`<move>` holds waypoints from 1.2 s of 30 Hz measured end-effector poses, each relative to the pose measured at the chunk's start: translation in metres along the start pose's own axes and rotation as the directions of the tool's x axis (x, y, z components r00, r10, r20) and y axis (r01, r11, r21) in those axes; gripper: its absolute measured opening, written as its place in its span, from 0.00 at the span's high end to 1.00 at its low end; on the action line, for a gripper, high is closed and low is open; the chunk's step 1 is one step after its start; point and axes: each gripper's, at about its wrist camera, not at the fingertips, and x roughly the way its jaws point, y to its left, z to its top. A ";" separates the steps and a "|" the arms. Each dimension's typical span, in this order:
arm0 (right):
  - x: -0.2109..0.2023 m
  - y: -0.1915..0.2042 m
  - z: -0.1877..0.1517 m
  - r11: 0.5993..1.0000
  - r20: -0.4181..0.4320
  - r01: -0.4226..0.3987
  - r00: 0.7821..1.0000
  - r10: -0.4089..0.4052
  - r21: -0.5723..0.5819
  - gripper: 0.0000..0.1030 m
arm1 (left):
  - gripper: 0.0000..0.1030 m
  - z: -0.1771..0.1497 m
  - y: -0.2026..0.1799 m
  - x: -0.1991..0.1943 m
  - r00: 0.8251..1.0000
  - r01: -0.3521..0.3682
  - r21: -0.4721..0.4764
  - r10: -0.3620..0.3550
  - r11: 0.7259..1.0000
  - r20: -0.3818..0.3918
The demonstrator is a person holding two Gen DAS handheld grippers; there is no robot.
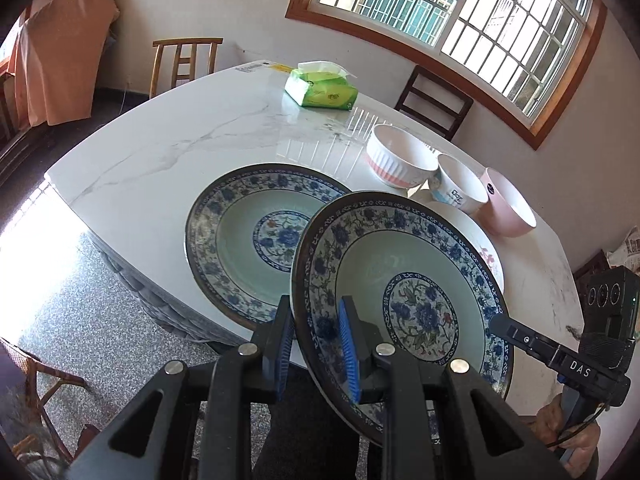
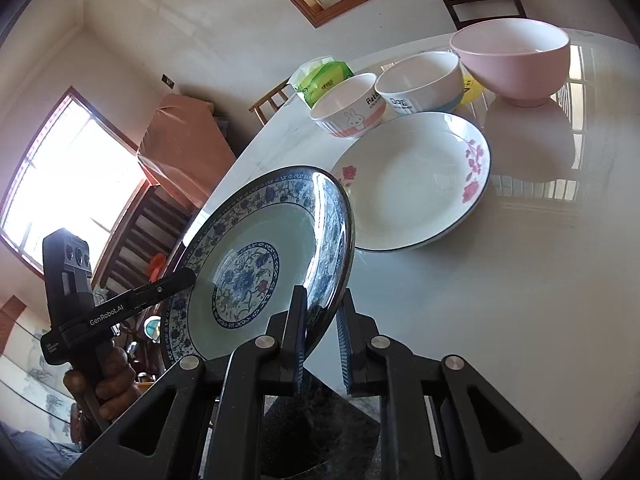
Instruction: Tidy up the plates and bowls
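While both grippers clamp the rim of one blue-patterned plate (image 1: 404, 280), carrying it tilted above the near edge of the marble table (image 1: 160, 148), the sorting looks barely begun. In the left wrist view, a matching blue plate (image 1: 248, 236) lies flat at about nine o'clock from the carried one, well apart from the tissue pack (image 1: 320, 88) at twelve o'clock. The left gripper (image 1: 316, 344) has its blue pads pinched on the lifted plate's near rim, and the right gripper (image 1: 500, 322) bites the rim at about four o'clock. Behind the carried plate, at one to two o'clock, stand the ribbed bowl (image 1: 400, 156), the lettered bowl (image 1: 460, 184) and the pink bowl (image 1: 508, 204), close together but not nested. The pink-flowered white plate (image 2: 416, 180) lies flat just in front of them in the right wrist view, where the right gripper's jaws are closed on the blue plate's edge.

My reading: nothing is stacked yet. The held plate probably goes onto its twin, then the white plate and the three bowls remain to be gathered.
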 end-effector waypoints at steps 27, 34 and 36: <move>0.126 0.053 0.050 0.990 -0.092 0.030 0.995 -0.043 -0.137 0.84 | 0.78 0.049 0.088 0.061 0.997 -0.078 -0.126 0.076 0.989 -0.021; 0.126 0.058 0.044 0.986 -0.081 0.042 0.995 -0.056 -0.161 0.83 | 0.78 0.045 0.094 0.066 0.997 -0.078 -0.147 0.075 0.986 -0.031; 0.127 0.060 0.044 0.983 -0.075 0.049 0.995 -0.064 -0.177 0.83 | 0.77 0.044 0.096 0.069 0.997 -0.073 -0.153 0.068 0.986 -0.038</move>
